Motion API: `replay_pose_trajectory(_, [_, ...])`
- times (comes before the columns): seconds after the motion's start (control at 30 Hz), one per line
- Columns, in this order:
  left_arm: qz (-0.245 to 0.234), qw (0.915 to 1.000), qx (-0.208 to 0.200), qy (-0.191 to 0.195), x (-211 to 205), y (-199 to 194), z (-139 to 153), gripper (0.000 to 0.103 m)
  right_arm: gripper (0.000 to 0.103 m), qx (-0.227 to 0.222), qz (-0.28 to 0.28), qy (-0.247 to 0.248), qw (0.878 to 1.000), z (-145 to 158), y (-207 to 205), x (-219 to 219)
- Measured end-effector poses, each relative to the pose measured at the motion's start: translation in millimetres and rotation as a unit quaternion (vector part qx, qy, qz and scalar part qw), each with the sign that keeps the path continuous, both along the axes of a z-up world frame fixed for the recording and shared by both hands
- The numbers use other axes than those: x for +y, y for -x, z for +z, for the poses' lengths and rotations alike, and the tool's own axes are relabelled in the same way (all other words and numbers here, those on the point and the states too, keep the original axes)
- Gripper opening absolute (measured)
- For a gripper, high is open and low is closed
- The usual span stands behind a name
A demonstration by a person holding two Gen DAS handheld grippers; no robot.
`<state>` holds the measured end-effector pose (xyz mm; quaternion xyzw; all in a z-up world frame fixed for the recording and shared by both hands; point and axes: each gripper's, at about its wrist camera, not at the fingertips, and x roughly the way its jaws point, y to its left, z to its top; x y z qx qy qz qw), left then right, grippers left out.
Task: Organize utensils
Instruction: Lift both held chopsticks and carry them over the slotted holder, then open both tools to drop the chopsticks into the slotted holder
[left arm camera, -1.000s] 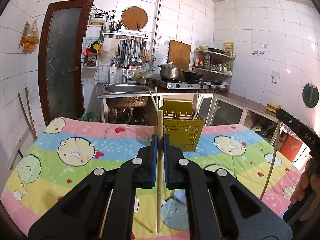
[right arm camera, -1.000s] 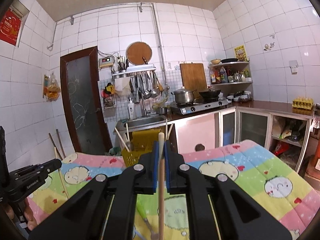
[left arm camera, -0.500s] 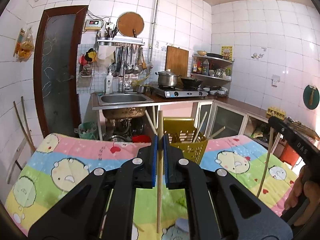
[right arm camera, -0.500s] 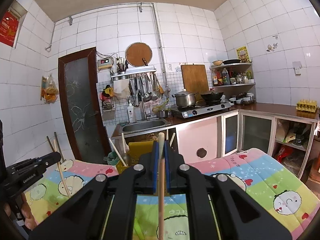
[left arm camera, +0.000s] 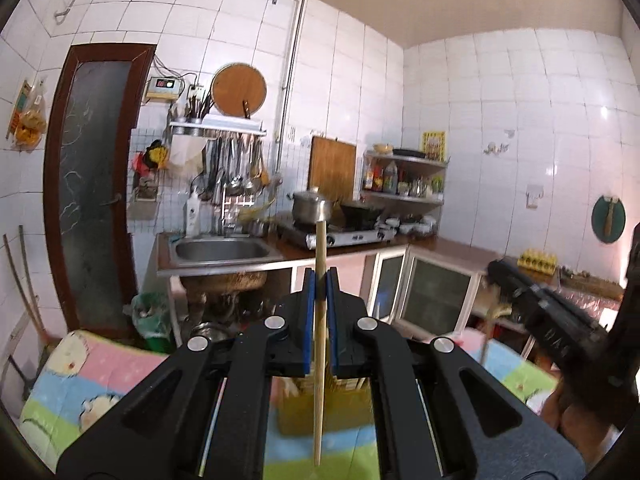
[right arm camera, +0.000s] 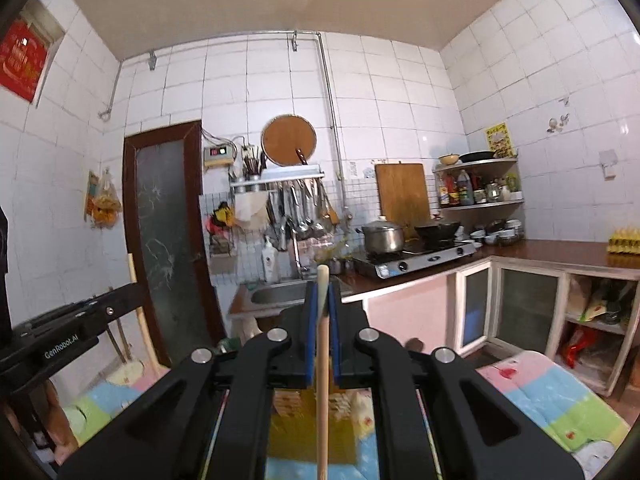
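Observation:
My left gripper [left arm camera: 320, 276] is shut on a thin wooden chopstick [left arm camera: 319, 380] that stands upright, its top poking above the blue pads. Under the fingers sits the yellow slotted utensil basket [left arm camera: 304, 412], mostly hidden by the gripper body. My right gripper [right arm camera: 322, 292] is shut on a thicker round-tipped wooden stick [right arm camera: 322, 392], also upright. The same basket [right arm camera: 296, 428] lies just below and beyond it, blurred. In the left wrist view the right gripper shows at the right edge, held by a hand.
The table wears a colourful cartoon cloth [left arm camera: 76, 384]. Beyond it stand a steel sink [left arm camera: 224, 250], a gas stove with a pot [right arm camera: 378, 236], hanging utensils, a dark door [right arm camera: 168, 240] and low cabinets [right arm camera: 528, 308].
Both grippers have risen and moved forward over the table with their sticks still clamped. The yellow basket has slid from ahead of the fingers to underneath them.

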<state>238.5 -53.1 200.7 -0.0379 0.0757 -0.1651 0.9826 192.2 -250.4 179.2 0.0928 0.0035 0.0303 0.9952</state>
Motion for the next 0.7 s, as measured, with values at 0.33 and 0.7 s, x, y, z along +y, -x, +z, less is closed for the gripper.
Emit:
replay_pose_trajectory(0.33, [0.022,0.9985,-0.048,0.013,-22.6,-67.5,4.0,0.004,0.006,-0.072,-0.041,-0.004,0.997,14.4,-80.5,-1.1])
replay_pose_trajectory(0.7, [0.041,0.9988,-0.009,0.026,-27.5,-134.3,-63.8,0.004,0.006,-0.076,-0.075,0.004,0.994,-33.0,-122.8,10.1])
